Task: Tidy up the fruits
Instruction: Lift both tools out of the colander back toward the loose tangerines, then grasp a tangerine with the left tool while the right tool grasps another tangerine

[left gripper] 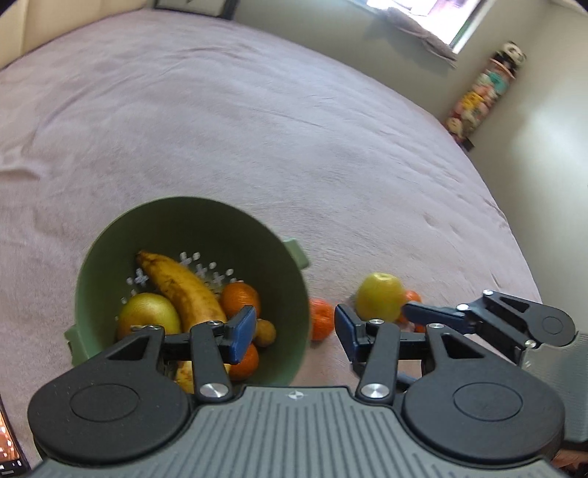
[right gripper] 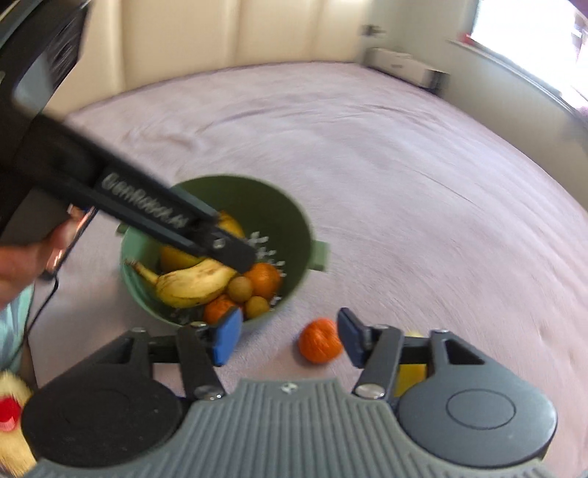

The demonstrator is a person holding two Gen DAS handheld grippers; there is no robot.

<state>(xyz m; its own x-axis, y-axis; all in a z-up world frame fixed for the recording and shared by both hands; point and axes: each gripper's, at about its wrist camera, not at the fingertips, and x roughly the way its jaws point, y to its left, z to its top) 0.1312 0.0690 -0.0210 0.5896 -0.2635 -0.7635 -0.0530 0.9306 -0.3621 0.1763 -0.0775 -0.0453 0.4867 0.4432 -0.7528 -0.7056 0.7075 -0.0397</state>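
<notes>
A green colander [left gripper: 110, 257] [right gripper: 294, 220] sits on the mauve bedspread and holds a banana [left gripper: 183, 290] [right gripper: 194, 283], oranges [left gripper: 240, 299] [right gripper: 264, 279], a yellow fruit [left gripper: 147, 318] and small brown fruits [left gripper: 265, 332] [right gripper: 239, 288]. A loose orange [left gripper: 321, 318] [right gripper: 319, 340] lies on the bedspread right of the colander. A yellow apple [left gripper: 380, 298] lies further right, with another orange [left gripper: 413, 296] behind it. My left gripper [left gripper: 294, 331] is open and empty, above the colander's right rim. My right gripper [right gripper: 288, 340] is open and empty, close to the loose orange; it also shows in the left wrist view [left gripper: 415, 312].
The mauve bedspread [left gripper: 257, 128] [right gripper: 404, 165] stretches far back and to the right. A cream headboard [right gripper: 239, 36] stands behind it. A window [left gripper: 422, 14] and a colourful stack [left gripper: 485, 88] are by the right wall. A hand [right gripper: 22, 264] holds the left gripper's body [right gripper: 139, 209].
</notes>
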